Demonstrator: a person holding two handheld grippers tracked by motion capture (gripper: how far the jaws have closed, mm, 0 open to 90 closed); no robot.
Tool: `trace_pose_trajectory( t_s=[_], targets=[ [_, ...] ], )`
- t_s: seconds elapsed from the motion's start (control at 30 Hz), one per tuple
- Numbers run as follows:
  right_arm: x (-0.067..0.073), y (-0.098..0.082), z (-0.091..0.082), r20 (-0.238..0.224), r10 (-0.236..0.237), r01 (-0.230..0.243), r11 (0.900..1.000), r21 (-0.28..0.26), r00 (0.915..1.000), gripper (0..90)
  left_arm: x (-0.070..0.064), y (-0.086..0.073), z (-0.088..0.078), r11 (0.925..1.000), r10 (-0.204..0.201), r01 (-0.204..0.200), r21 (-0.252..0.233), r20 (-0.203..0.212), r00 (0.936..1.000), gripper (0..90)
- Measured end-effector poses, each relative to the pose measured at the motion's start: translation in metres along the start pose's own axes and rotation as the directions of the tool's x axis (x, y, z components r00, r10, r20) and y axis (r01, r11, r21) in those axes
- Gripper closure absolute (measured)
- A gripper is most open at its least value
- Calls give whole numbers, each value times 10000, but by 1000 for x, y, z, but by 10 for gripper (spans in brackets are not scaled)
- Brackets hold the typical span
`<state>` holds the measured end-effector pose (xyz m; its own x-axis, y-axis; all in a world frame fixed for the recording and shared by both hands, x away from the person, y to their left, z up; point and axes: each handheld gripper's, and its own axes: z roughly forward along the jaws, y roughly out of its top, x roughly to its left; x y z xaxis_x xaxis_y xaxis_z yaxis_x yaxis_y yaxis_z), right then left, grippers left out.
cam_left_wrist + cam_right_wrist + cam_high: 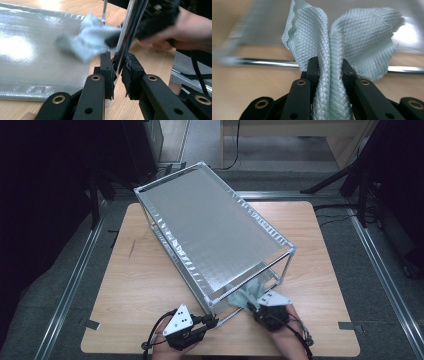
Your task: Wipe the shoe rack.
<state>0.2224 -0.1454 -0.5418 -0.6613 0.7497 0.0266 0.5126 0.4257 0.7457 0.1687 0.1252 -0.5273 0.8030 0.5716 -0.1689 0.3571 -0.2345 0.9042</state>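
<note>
My cloth (329, 75) is pale woven fabric, diamond-textured with a soft sheen; the rack's post (126, 37) is polished chrome metal; its shelf liner (32, 57) looks glossy, silvery plastic; the table (145, 285) is matt wood.

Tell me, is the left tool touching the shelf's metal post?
Touching. In the left gripper view, the left tool has both pads pressed against the chrome post, with no gap on either side.
</note>
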Motion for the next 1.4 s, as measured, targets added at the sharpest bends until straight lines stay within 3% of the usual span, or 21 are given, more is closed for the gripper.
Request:
trace_pose_trajectory(
  t_s=[0.07, 0.17, 0.27, 0.37, 0.5, 0.63, 0.7, 0.8, 0.83, 0.9, 0.97, 1.03, 1.23, 1.3, 1.4],
  targets=[
    [21, 1, 3, -625, -486, 486, 9988, -6, 9969, 761, 0, 0, 0, 10000, -10, 10, 5, -9, 10000, 793],
    [47, 3, 8, -1045, -1173, 1158, 9931, -196, 9876, 761, 0, 0, 0, 10000, -5, 5, 11, -16, 10000, 794],
    [50, 3, 9, -1094, -1393, 1372, 9902, -269, 9842, 768, 0, 0, 0, 10000, -15, 15, 6, -14, 10000, 794],
    [37, 3, 7, -1072, -1080, 1050, 9939, -330, 9884, 777, 0, 0, 0, 10000, -9, 9, 22, -31, 10000, 794],
    [8, 4, 5, -346, -530, 515, 9978, -415, 9980, 778, 0, 0, 0, 10000, 6, -6, 43, -54, 10000, 794],
    [-32, 4, 1, 647, -105, 127, 9993, -344, 9978, 780, -1, 0, 0, 10000, 10, -10, 42, -68, 10000, 794],
    [-57, 3, -2, 1243, 453, -412, 9985, -355, 9912, 781, 0, 0, 0, 10000, -8, 9, 31, -40, 10000, 794],
    [-80, -1, -6, 1896, 1048, -969, 9940, -505, 9763, 780, 0, 0, 0, 10000, -17, 17, 32, -18, 10000, 793],
    [-86, -3, -8, 2060, 1211, -1119, 9921, -559, 9710, 780, 0, 0, 0, 10000, -31, 31, 28, -14, 10000, 793],
    [-90, -4, -11, 2036, 1377, -1273, 9898, -633, 9693, 781, 1, 0, 0, 10000, -71, 71, 22, 23, 10000, 792],
    [-86, -4, -12, 1941, 1359, -1262, 9901, -614, 9715, 781, 1, 0, 0, 9999, -99, 99, 39, 67, 9999, 790],
    [-77, -4, -11, 1593, 1269, -1196, 9913, -546, 9790, 781, 1, 0, 0, 9999, -96, 95, 54, 64, 9999, 790],
    [-27, -1, 0, 508, 367, -355, 9991, -231, 9980, 778, 0, 1, 0, 9999, -85, 86, 97, -65, 9999, 791],
    [-9, 1, 2, -81, -43, 42, 9999, -163, 10000, 777, 0, 1, 0, 9999, -96, 96, 91, -64, 9999, 791],
    [18, 3, 5, -730, -635, 633, 9980, -56, 9953, 776, 1, 1, 0, 9999, -98, 98, 70, -6, 10000, 790]
  ],
)
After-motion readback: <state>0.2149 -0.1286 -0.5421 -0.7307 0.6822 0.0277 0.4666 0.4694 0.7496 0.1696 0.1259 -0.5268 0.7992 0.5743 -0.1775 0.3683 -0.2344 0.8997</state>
